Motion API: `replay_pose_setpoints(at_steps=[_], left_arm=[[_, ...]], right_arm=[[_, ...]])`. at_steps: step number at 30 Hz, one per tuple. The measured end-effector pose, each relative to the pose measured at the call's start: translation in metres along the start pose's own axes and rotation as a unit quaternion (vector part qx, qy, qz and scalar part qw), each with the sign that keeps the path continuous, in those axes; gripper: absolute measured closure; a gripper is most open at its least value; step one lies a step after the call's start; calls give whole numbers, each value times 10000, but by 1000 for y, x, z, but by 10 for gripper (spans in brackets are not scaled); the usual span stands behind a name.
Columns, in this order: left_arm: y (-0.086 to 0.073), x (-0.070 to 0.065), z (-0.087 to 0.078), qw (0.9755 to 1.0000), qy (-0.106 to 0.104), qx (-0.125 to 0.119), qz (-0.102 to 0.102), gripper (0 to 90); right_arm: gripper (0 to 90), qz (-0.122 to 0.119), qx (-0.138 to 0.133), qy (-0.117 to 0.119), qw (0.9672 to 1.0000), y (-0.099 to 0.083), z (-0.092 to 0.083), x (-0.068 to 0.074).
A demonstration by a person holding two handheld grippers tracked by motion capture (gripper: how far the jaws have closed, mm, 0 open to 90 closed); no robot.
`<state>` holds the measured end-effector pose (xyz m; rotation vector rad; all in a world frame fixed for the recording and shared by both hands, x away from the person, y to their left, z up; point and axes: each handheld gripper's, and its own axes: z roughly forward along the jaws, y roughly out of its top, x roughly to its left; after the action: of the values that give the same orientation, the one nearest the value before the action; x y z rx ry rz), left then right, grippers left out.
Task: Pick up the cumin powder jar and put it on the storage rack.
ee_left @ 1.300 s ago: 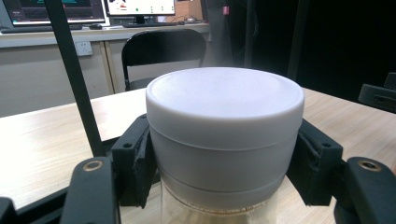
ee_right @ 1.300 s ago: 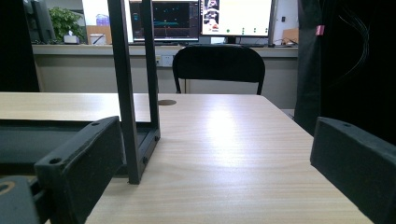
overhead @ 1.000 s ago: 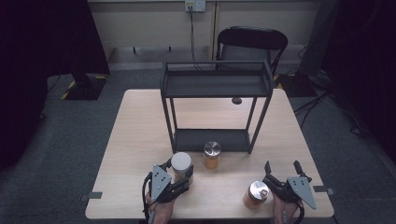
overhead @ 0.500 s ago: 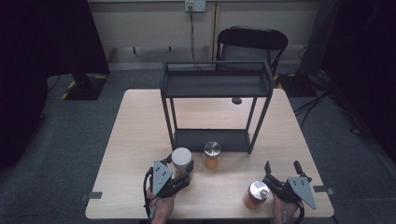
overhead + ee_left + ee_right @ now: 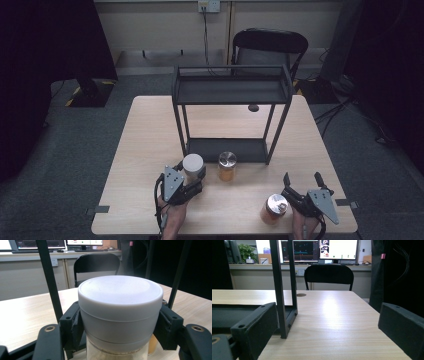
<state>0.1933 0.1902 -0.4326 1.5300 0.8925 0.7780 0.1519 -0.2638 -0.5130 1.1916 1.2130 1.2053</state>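
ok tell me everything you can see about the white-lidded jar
The white-lidded jar is a clear glass jar with a wide, matte white plastic lid, smooth and flat-topped, holding something pale. It stands upright near the table's front edge, just before the black rack. The left claw is shut on it, black pads pressing the lid's two sides.

The high view looks down and forward from above the near edge of the table (image 5: 150, 150), the black rack (image 5: 231, 90) toward 12 o'clock. The left gripper view sits low, very close behind a white-lidded jar (image 5: 120, 315). The right gripper view skims the tabletop. All three share the chair (image 5: 329, 273) at 12 o'clock
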Motion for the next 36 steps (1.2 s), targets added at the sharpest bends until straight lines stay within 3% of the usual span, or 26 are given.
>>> replay_pose_setpoints(at_steps=[36], left_arm=[[17,3,31,9997,229,47,46,339]], right_arm=[[18,-17,-12,25,10000,0,0,-1]])
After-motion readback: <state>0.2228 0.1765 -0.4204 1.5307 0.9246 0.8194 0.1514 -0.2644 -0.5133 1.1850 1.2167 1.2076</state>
